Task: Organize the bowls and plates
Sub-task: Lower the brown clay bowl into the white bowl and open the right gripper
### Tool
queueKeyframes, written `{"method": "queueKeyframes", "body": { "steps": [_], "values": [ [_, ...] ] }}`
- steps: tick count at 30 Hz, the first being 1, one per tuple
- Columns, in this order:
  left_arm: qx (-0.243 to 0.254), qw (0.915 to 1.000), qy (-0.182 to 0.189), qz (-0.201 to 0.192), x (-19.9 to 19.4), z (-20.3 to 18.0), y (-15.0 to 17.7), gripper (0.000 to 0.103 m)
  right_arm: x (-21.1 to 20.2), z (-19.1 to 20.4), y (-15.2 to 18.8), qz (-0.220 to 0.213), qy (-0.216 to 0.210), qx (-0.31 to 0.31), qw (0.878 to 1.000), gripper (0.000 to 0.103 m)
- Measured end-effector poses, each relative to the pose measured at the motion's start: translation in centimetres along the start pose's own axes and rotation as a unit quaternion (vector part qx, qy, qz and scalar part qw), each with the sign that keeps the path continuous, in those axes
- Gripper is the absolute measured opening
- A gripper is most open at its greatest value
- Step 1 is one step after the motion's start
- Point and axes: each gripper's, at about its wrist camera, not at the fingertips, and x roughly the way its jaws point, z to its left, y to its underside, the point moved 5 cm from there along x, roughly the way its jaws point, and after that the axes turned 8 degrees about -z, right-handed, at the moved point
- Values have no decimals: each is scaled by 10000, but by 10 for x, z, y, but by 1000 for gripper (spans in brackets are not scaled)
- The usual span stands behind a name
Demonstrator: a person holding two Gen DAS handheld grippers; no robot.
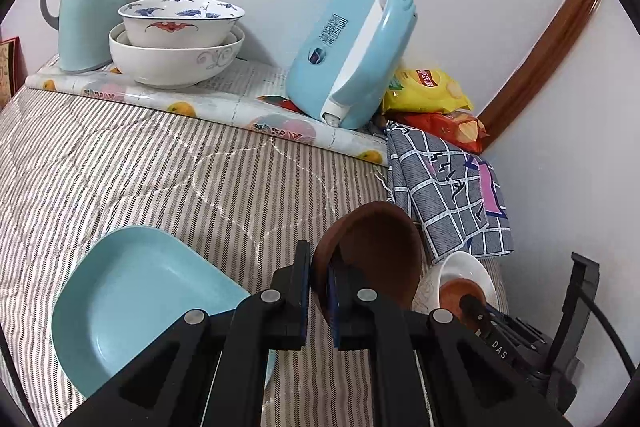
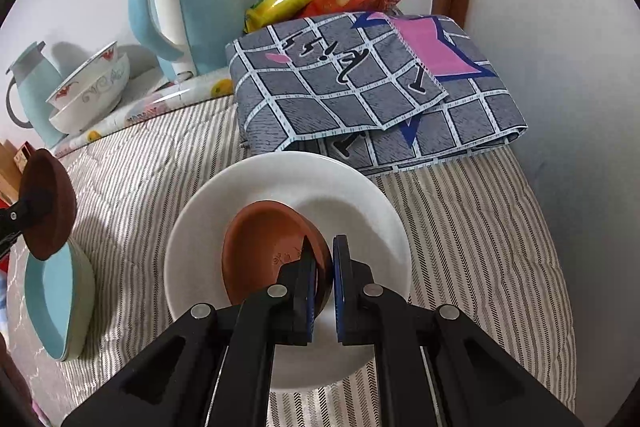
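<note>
I hold 2 small brown clay bowls by their rims, 1 (image 1: 372,247) clamped in my left gripper (image 1: 319,291) above the blue plate (image 1: 132,299), 1 (image 2: 268,251) clamped in my right gripper (image 2: 324,283) over the white plate (image 2: 288,187); they look stiff, light and fragile.

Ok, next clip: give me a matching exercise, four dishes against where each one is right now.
Things:
1. dark brown dish
2. terracotta dish
3. patterned bowl
4. blue plate

Places:
A. nested in a plain white bowl by the flask
B. lying on the striped cloth, nothing gripping it
C. over the white plate, in the right gripper
D. in the left gripper, off the cloth

Pairs: 1-D, 2-C, 3-A, 4-B
</note>
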Motion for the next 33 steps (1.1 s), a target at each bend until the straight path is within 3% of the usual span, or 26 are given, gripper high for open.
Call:
{"method": "queueKeyframes", "body": {
  "steps": [27, 33],
  "values": [
    [-219, 9993, 167, 233, 8, 12, 6, 8, 21, 10, 0, 393, 395, -434, 9975, 12],
    [-210, 9994, 157, 244, 5, 12, 8, 8, 22, 12, 1, 413, 531, -549, 9962, 20]
  ]
}}
